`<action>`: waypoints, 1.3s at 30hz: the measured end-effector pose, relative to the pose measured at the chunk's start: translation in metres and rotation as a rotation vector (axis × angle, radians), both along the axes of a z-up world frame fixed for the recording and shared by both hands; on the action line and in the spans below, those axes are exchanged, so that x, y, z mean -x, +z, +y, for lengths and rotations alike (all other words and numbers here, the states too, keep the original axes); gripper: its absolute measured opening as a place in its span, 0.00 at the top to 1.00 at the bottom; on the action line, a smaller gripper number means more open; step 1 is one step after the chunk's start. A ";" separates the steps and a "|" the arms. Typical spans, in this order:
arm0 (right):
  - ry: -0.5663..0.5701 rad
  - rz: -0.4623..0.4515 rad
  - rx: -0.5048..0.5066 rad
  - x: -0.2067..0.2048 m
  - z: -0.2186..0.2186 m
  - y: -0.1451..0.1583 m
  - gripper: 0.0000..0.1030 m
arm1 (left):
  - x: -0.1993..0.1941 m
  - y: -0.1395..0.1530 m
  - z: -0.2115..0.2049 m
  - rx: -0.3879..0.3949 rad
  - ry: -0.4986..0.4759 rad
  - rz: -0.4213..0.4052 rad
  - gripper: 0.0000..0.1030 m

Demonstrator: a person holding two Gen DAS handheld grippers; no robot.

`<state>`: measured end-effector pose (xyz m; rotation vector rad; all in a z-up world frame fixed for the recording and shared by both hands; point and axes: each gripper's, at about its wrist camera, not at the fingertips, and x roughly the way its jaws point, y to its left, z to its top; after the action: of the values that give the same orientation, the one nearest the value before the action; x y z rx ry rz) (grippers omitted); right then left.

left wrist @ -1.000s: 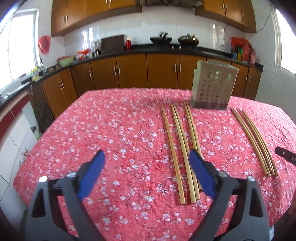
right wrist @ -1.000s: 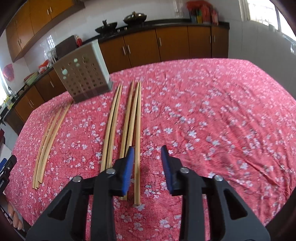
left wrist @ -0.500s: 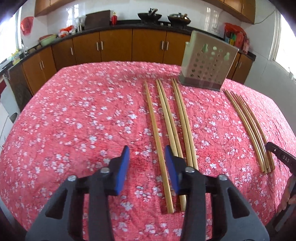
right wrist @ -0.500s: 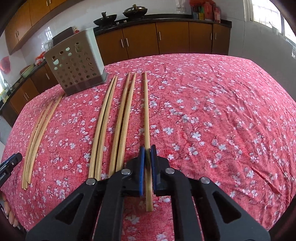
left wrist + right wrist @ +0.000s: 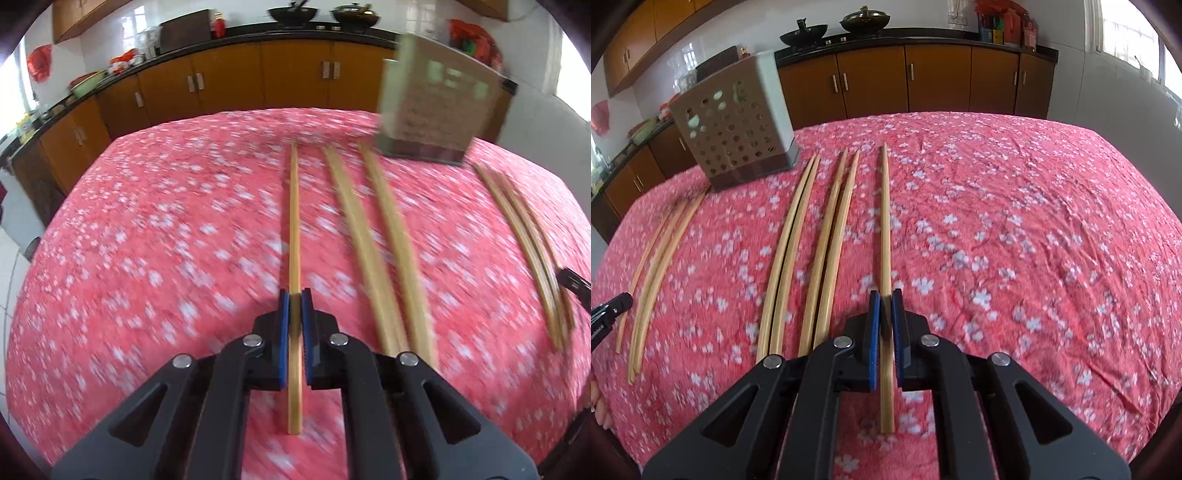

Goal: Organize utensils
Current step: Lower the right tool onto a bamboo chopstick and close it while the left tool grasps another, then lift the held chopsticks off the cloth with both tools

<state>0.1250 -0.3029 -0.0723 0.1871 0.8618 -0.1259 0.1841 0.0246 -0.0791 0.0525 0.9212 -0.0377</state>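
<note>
Several bamboo chopsticks lie lengthwise on a red flowered tablecloth (image 5: 1034, 221). My left gripper (image 5: 295, 295) is shut on the leftmost chopstick (image 5: 294, 221) of its group. My right gripper (image 5: 885, 295) is shut on the rightmost chopstick (image 5: 885, 221) of its group. A perforated metal utensil holder (image 5: 733, 136) stands upright at the far end of the cloth; it also shows blurred in the left wrist view (image 5: 436, 99). Other chopsticks (image 5: 812, 240) lie between the two held ones.
In the right wrist view a further bundle of chopsticks (image 5: 661, 254) lies at the far left; it lies far right in the left wrist view (image 5: 524, 236). Brown kitchen cabinets (image 5: 923, 81) and a counter with woks stand behind the table.
Both grippers have closed, each on a chopstick. The left one went from wide open to shut while moving right over its chopstick. The left view is motion-blurred now.
</note>
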 end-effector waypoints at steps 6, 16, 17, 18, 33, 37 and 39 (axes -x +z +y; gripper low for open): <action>-0.046 0.012 0.015 -0.030 -0.024 0.000 0.93 | -0.036 -0.002 0.026 0.003 0.039 -0.015 0.91; -0.054 -0.006 -0.009 -0.028 -0.033 0.001 0.93 | -0.019 -0.004 0.038 0.058 0.023 -0.029 0.90; -0.054 -0.006 -0.009 -0.025 -0.033 0.001 0.93 | -0.016 -0.004 0.038 0.056 0.021 -0.030 0.90; -0.053 -0.006 -0.008 -0.023 -0.031 0.000 0.93 | -0.015 -0.005 0.037 0.052 0.020 -0.030 0.90; -0.047 -0.067 -0.002 -0.002 -0.032 0.019 0.93 | 0.000 0.008 0.039 0.024 0.007 -0.057 0.93; -0.066 -0.147 -0.003 0.009 -0.039 0.043 0.93 | 0.011 0.038 0.046 0.043 0.011 -0.148 0.93; -0.075 -0.190 -0.003 0.014 -0.043 0.056 0.93 | 0.015 0.054 0.049 0.055 0.019 -0.193 0.93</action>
<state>0.1106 -0.3460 -0.0159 0.2308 0.6657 -0.1738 0.1695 0.0736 -0.0247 -0.0042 0.7270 -0.0396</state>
